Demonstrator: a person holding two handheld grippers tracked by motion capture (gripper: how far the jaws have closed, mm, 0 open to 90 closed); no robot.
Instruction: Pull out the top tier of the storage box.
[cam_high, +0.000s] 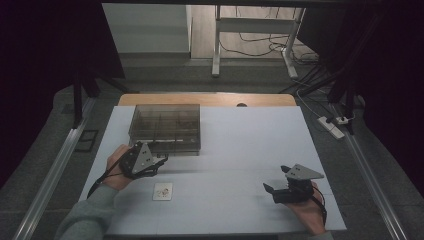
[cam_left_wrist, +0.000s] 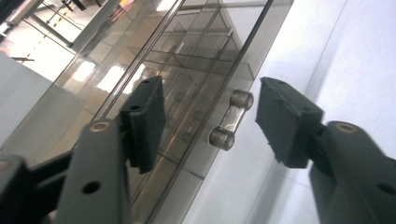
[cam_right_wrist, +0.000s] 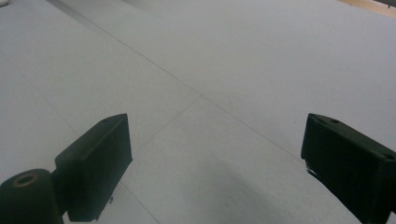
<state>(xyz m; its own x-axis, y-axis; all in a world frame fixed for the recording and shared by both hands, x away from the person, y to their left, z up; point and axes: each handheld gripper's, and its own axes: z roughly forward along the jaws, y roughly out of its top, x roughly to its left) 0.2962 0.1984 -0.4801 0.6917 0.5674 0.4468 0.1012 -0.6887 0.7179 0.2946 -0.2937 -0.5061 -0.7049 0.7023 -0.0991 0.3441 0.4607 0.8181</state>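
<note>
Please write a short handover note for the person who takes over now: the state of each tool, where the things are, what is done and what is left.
Left tool: open at the clear compartment box's front; its handle sits between the jaws, untouched.
Right tool: open, over bare white table at the right, holding nothing.
Small white card: flat on the table, near the front edge.
Done: left tool is lined up on the handle.
Left: probably grip the handle and open the box.

left gripper (cam_left_wrist: 210, 121): jaws apart, pads clear of the handle | handle (cam_left_wrist: 231, 119): clear bar on two round studs, between the pads, nearer the 3 o'clock pad | box (cam_left_wrist: 187, 56): smoky transparent, inner dividers visible, running from 7 to 1 o'clock | table (cam_left_wrist: 345, 60): white surface from 1 to 5 o'clock
</note>
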